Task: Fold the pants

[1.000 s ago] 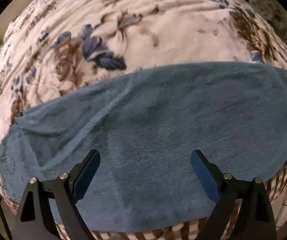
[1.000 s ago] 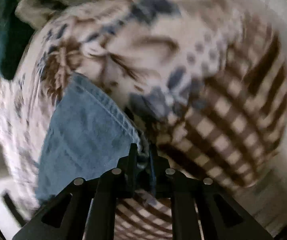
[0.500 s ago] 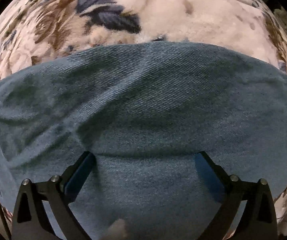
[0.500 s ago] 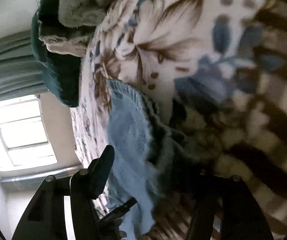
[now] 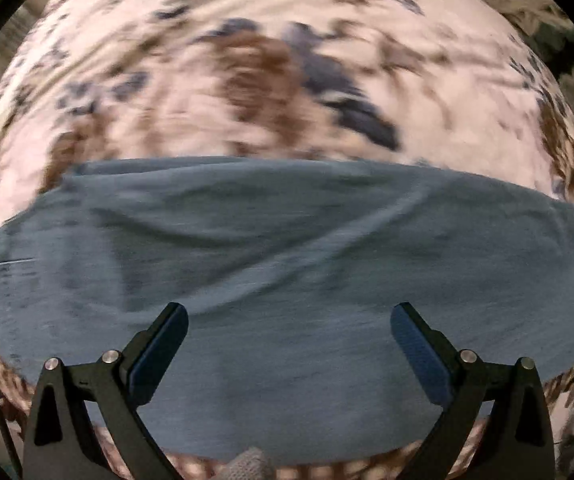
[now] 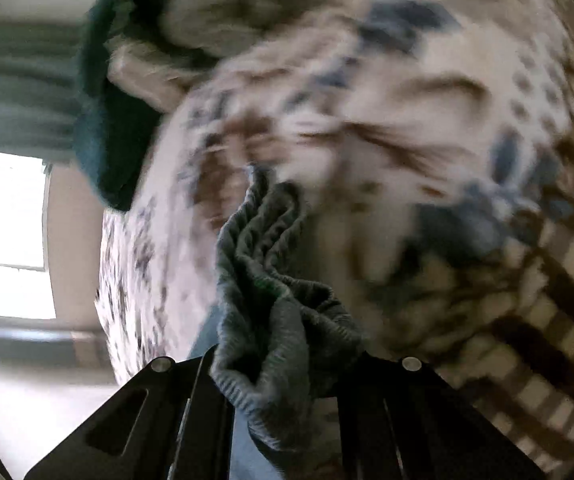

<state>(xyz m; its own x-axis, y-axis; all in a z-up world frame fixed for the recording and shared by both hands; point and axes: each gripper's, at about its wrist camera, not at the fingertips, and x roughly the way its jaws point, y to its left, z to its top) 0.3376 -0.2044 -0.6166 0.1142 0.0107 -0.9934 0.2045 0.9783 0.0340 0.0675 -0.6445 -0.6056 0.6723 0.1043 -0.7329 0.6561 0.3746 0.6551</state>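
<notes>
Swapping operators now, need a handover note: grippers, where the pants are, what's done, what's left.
Left gripper: open, empty, pointing down above the pants.
Right gripper: its jaws have just closed on a bunched end of the pants, with gathered, ribbed fabric between them.
Pants: lying spread in a long band across the floral blanket.
Done: one end gripped.
Left: probably take a second hold with the left gripper, fold the pants over, then flatten.

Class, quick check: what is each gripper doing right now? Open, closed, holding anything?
Left gripper: open wide above the blue pants, holding nothing.
Right gripper: just closed, clamped on a bunched, ribbed edge of the pants.
</notes>
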